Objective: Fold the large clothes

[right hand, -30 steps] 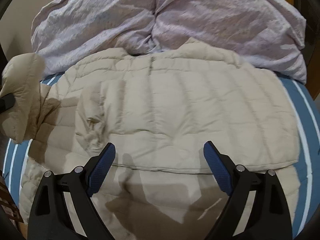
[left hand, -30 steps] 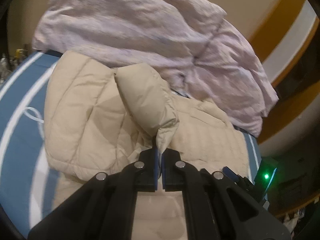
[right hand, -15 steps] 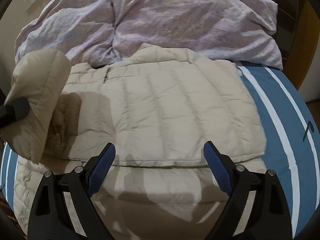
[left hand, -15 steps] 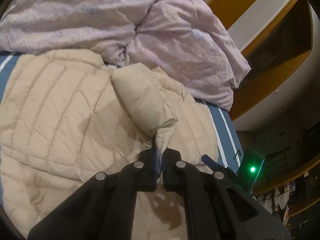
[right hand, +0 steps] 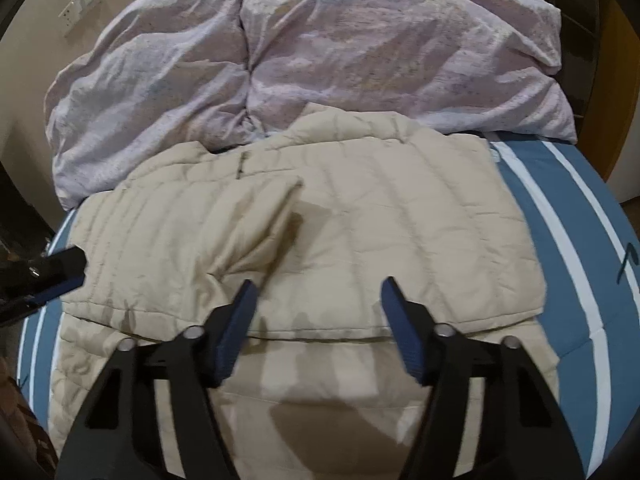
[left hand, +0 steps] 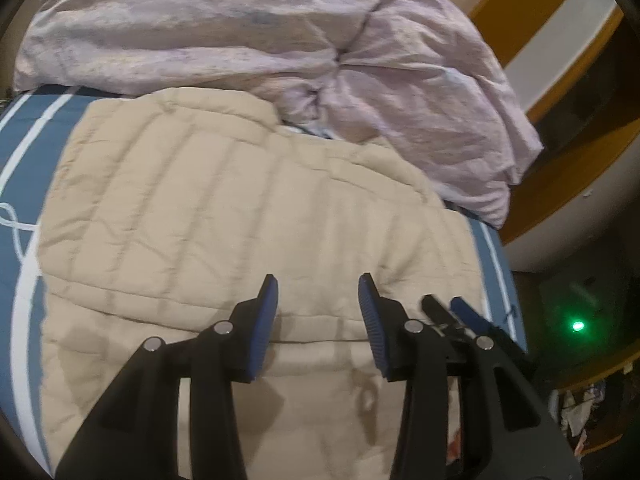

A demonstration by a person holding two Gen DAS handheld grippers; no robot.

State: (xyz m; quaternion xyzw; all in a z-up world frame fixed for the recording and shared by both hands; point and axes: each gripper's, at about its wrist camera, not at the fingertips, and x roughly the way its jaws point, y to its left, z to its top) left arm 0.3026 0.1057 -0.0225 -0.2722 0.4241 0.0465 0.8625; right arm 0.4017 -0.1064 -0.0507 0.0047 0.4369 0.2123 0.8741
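The beige quilted jacket [right hand: 328,240] is spread on the striped bed [right hand: 560,208], its top against the lilac duvet [right hand: 280,60]; one sleeve is laid across. Left gripper [left hand: 316,312] and right gripper [right hand: 316,312] are spread, holding nothing; further folds are judged outstanding

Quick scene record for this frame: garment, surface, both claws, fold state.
garment: beige puffer jacket, lying flat
surface: blue striped bedspread
behind: lilac duvet, bunched at jacket's far edge
left claw: open, holding nothing, over jacket
right claw: open, holding nothing, over jacket
fold state: sleeve laid across body
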